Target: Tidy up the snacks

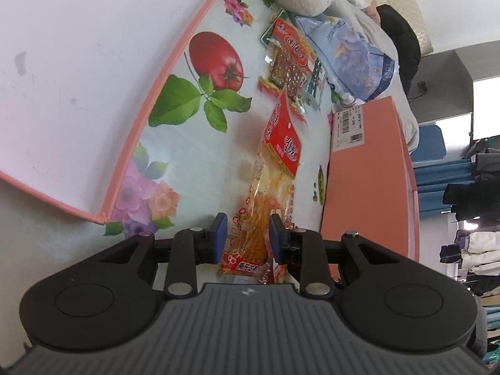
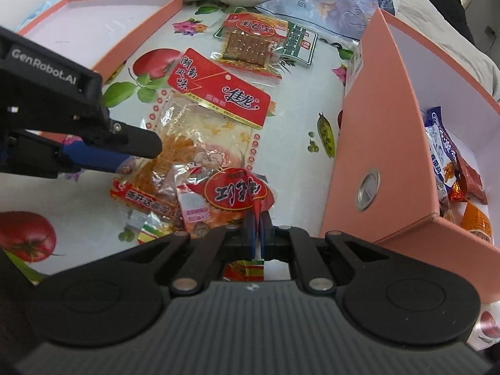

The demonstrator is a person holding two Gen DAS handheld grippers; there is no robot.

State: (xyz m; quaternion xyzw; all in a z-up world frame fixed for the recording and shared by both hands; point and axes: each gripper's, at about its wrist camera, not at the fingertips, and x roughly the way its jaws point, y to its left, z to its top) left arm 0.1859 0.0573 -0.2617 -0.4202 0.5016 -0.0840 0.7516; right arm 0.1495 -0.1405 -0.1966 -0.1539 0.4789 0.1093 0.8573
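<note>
The right gripper (image 2: pixel 257 223) is pinched tight on the corner of a small red snack packet (image 2: pixel 225 198), which lies just ahead of it on the flowered surface (image 2: pixel 300 93). The left gripper (image 1: pixel 247 237) is partly closed around the near end of a long clear snack bag (image 1: pixel 268 187) stretching away from it. The pink box (image 2: pixel 375 143) holding more snacks stands right of both.

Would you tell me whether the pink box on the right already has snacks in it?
Yes, partly filled: the right wrist view shows the pink box open-topped, with several snack packets lying inside.
</note>
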